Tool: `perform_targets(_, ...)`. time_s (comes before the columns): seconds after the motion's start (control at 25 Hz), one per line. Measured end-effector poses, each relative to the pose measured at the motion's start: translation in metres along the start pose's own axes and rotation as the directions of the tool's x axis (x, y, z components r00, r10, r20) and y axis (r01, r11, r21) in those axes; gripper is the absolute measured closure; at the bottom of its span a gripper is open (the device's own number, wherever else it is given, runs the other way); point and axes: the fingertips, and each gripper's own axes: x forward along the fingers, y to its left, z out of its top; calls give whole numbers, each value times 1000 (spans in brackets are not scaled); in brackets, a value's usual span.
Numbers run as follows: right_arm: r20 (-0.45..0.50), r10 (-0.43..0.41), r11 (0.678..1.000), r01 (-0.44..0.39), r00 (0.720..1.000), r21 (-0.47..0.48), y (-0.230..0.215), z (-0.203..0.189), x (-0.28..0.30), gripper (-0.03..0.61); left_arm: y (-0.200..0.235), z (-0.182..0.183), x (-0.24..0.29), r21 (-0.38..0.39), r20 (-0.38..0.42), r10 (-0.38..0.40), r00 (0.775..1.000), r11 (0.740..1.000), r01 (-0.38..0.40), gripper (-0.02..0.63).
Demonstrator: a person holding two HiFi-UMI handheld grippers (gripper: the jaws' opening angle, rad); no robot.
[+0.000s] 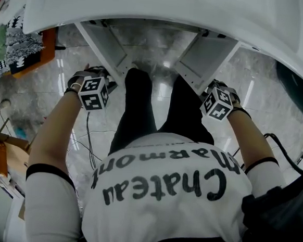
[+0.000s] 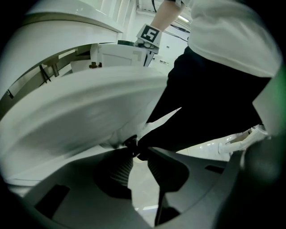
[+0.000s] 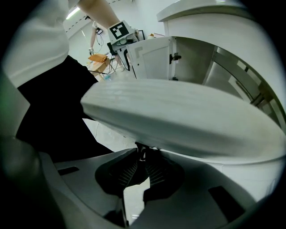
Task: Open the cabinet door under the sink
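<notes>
Honestly, the main risk now is a knob slipping. Both doors under the sink [image 1: 176,5] already stand swung out from the cabinet [image 1: 154,25], the left door [image 1: 103,43] and the right door [image 1: 206,57] flaring to either side of its opening, so I judge the job nearly done. My left tongs [image 2: 136,154] stand partly apart with the left knob [image 2: 130,143] just at their tips, not clearly pinched; a tug there could come away with nothing. My right tongs [image 3: 142,156] are narrow, nipped on the right knob [image 3: 142,153]; pulling off the hinge's arc could twist it free or strain the hinge. My legs [image 1: 142,106] stand right before the cabinet's opening, between the doors, so neither door can swing back without hitting me. Off the cabinet's left side sits an orange box [image 1: 44,52] with loose things, which the left door's edge might meet if pushed wider; the cabinet's right side looks freer. The sink overhangs the cabinet close above both tongs, so lifting would knock it.
</notes>
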Motion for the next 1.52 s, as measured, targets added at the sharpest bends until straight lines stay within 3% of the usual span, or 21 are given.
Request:
perform_targets(0.28, -60, 16, 999, -18, 998, -32, 3, -21, -3, 528, -10, -18, -5, 29, -44, -24, 999, 999, 25, 535)
perform_targets(0.76, -162, 30, 998, -38, 986, -46, 7, -57, -8, 517, -21, -51, -11, -4, -108, -61, 992, 998, 61, 536)
perform_targets(1.2, -203, 43, 996, -57, 978, -65, 8, -77, -12, 506, -31, -86, -20, 3, -198, -85, 977, 996, 88, 537)
perform_targets(1.52, -212, 46, 993, -68, 976, -97, 7, -85, -15, 506, -30, -97, -24, 43, -219, -79, 973, 995, 91, 537)
